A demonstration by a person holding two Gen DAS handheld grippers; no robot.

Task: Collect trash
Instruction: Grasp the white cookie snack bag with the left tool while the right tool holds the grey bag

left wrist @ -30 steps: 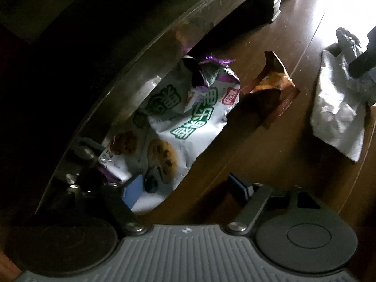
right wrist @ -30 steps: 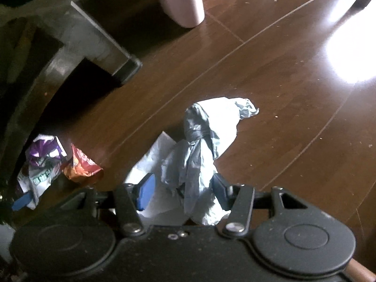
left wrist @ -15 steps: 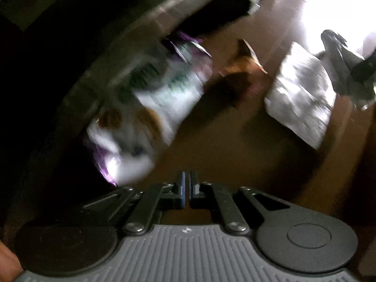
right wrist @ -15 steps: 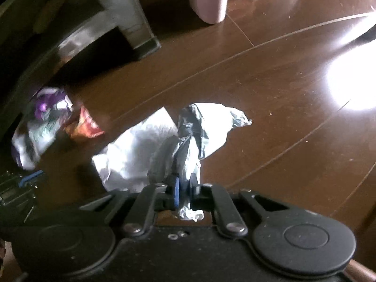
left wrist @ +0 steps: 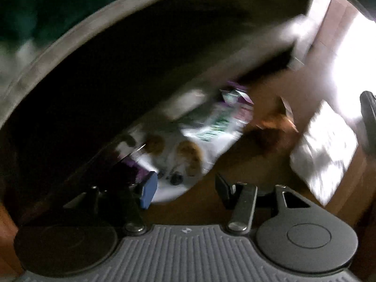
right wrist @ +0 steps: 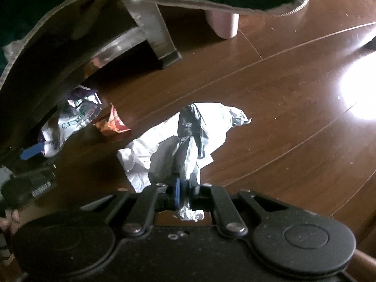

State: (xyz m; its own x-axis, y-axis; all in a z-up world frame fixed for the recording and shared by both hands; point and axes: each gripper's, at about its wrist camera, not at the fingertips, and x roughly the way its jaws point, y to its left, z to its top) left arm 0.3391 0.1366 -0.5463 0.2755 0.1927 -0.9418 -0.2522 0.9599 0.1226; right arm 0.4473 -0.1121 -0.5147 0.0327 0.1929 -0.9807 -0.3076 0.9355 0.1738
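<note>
My right gripper has just closed and is now pinched tight on the crumpled grey-white plastic bag; most of the bag drapes down toward the wood floor. My left gripper snapped shut on nothing half a second ago and has just been opening again. It stands about half open, nothing between the pads, so that grab missed. The cookie wrapper lies on the floor just ahead, partly under the dark furniture edge, orange wrapper beside it. One piece secured; the left likely needs a retry.
</note>
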